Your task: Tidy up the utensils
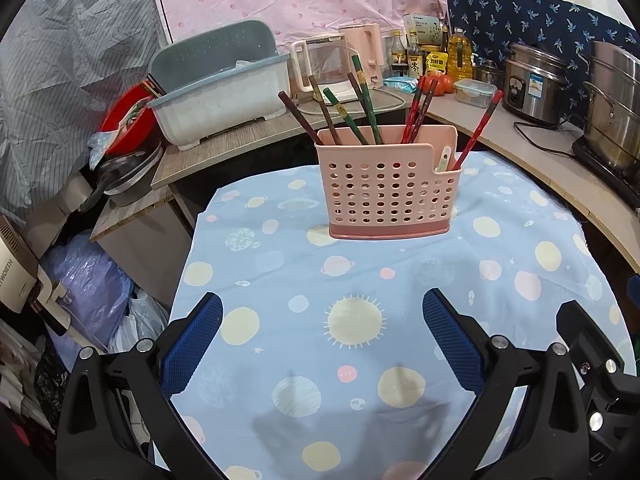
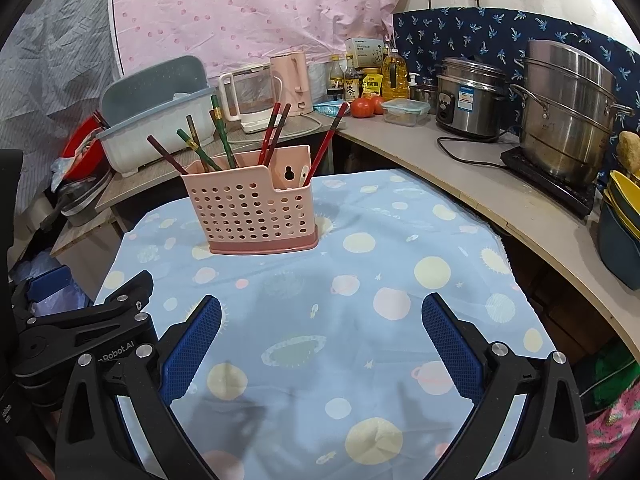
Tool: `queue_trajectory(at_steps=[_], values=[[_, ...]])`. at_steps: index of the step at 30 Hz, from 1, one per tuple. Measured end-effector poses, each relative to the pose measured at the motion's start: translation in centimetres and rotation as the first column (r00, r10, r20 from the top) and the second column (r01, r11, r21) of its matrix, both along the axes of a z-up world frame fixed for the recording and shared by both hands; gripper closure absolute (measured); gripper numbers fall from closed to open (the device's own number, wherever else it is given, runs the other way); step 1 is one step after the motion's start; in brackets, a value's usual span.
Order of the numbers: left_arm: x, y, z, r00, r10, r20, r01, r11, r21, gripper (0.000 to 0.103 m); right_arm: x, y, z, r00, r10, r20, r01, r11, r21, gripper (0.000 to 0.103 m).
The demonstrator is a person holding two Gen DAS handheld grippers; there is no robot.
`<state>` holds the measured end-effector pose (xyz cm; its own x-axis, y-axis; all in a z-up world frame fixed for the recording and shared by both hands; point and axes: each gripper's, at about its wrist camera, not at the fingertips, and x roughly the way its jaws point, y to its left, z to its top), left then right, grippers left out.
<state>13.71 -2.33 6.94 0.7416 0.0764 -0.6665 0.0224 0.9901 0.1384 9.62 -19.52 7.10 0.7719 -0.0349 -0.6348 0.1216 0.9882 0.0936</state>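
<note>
The left gripper point(image 1: 322, 312) has 2 fingers with dark blue pads point(image 1: 192, 344) covered in a fine grid texture, each mounted on a glossy black plastic arm. Round silver screws point(image 1: 144, 346) sit at the arm joints, and long teardrop-shaped slots are cut into the outer arms. The right gripper point(image 2: 321, 314) looks the same: blue textured pads point(image 2: 450, 348), black arms, silver screws point(image 2: 499, 347). In its view, white lettering point(image 2: 116, 353) ending in "Robot.AI" marks a black bracket.

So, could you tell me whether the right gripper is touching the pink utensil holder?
Apart. The right wrist view shows tablecloth between the right gripper and pink utensil holder.
</note>
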Motion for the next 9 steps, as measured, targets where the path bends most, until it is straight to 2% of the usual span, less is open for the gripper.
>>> queue_trajectory(at_steps=[9], values=[[-0.25, -0.12, 0.56, 0.999, -0.027, 0.04, 0.028, 0.999, -0.032, 0.007, -0.39, -0.03, 0.33, 0.999, -0.021, 0.024, 0.022, 1.0, -0.021, 0.006]])
